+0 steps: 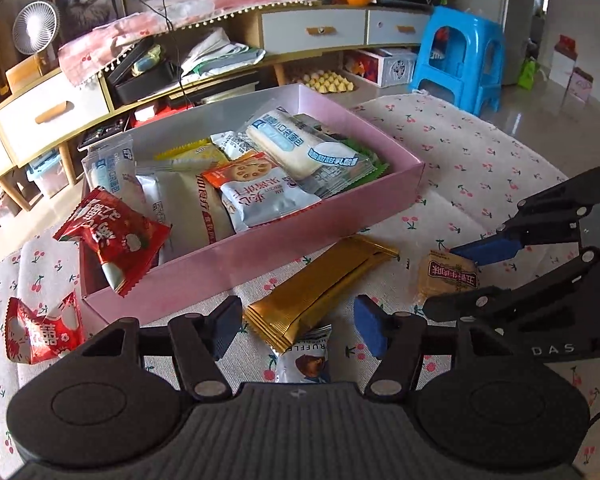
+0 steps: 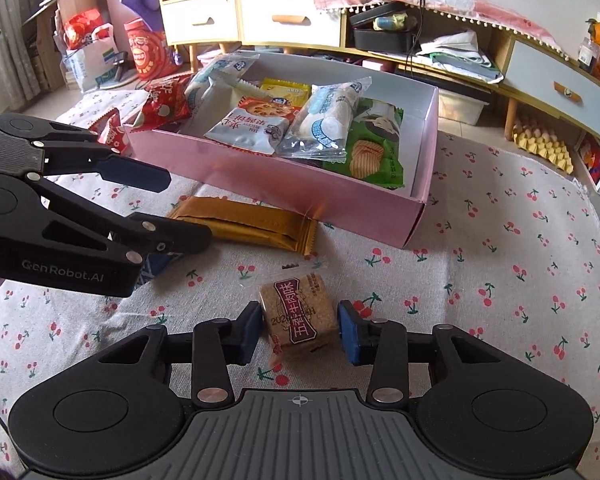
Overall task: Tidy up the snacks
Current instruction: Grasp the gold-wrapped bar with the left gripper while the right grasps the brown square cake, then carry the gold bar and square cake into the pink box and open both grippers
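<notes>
Snacks fill the pink box (image 1: 320, 236) that sits on the cherry-print cloth (image 1: 480, 152) over the counter, ahead of both pairs of fingers. Left gripper (image 1: 298, 328): its fingers stand partly apart with nothing pressed between them; a gold wafer pack (image 1: 320, 284) lies just ahead of them, its near end reaching into the gap, and a small truffle packet (image 1: 306, 360) lies between and just behind the fingertips, partly hidden by the gripper body. Beyond the left finger, one red candy packet (image 1: 112, 236) leans on the box's near corner and another (image 1: 40, 330) lies on the cloth beside that finger. Right gripper (image 2: 300, 328): its fingers are narrow around a tan cracker block (image 2: 300, 316). The left pad (image 2: 250, 332) touches the block's side, while a thin gap shows by the right pad (image 2: 350, 334), so I cannot tell whether the block is truly clamped. In the right wrist view the gold pack lies ahead and left of those fingers, against the box's near wall, with the left gripper over its end. Inside the box lie white bread packs, a biscuit pack (image 2: 252, 128) and a green chip pack (image 2: 376, 152), overlapping one another.
</notes>
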`<state>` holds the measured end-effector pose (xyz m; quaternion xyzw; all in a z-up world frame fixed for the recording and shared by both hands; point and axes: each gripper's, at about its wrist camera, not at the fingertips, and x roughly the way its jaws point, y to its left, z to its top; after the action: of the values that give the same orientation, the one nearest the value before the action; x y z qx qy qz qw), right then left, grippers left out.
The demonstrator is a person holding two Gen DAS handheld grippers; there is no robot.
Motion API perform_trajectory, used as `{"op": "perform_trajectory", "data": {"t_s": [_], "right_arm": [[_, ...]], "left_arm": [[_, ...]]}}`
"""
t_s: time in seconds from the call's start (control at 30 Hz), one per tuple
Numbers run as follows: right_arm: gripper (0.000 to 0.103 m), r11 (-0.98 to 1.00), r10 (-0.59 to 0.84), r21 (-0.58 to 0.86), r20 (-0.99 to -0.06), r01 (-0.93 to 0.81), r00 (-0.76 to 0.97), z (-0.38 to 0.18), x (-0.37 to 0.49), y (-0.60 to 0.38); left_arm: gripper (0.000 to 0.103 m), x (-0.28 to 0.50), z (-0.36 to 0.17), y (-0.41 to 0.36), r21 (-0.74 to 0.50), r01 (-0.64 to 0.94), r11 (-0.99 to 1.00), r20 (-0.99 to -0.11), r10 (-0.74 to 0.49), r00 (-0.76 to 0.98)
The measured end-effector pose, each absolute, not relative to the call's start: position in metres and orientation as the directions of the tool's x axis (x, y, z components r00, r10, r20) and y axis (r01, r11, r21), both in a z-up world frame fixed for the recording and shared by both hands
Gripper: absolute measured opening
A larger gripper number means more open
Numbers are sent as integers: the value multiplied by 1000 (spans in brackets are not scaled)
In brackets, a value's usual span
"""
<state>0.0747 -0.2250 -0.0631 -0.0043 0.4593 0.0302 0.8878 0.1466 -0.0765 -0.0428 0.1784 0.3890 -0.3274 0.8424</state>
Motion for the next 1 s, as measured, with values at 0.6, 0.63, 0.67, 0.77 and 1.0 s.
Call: {"op": "perform_trajectory", "data": {"t_s": [0.6, 0.63, 0.67, 0.77, 1.0], "right_arm": [[39, 983, 52, 134, -854, 123, 518, -58, 72, -261], [39, 978, 59, 153, -856, 144, 514, -57, 72, -264], [39, 973, 64, 168, -857, 159, 512, -56, 72, -267], [39, 947, 95, 235, -856, 220, 508, -53, 70, -277], [39, 866, 167, 378, -834, 326, 525, -45, 67, -297]], "left_arm": [[7, 130, -41, -95, 97, 669, 737, -800, -342, 493], [7, 130, -39, -93, 73, 660, 748, -805, -347, 482], [6, 129, -38, -92, 59, 652, 756, -808, -347, 475], [6, 125, -33, -89, 22, 636, 772, -815, -354, 459], [5, 117, -13, -84, -65, 609, 791, -806, -401, 435]]}}
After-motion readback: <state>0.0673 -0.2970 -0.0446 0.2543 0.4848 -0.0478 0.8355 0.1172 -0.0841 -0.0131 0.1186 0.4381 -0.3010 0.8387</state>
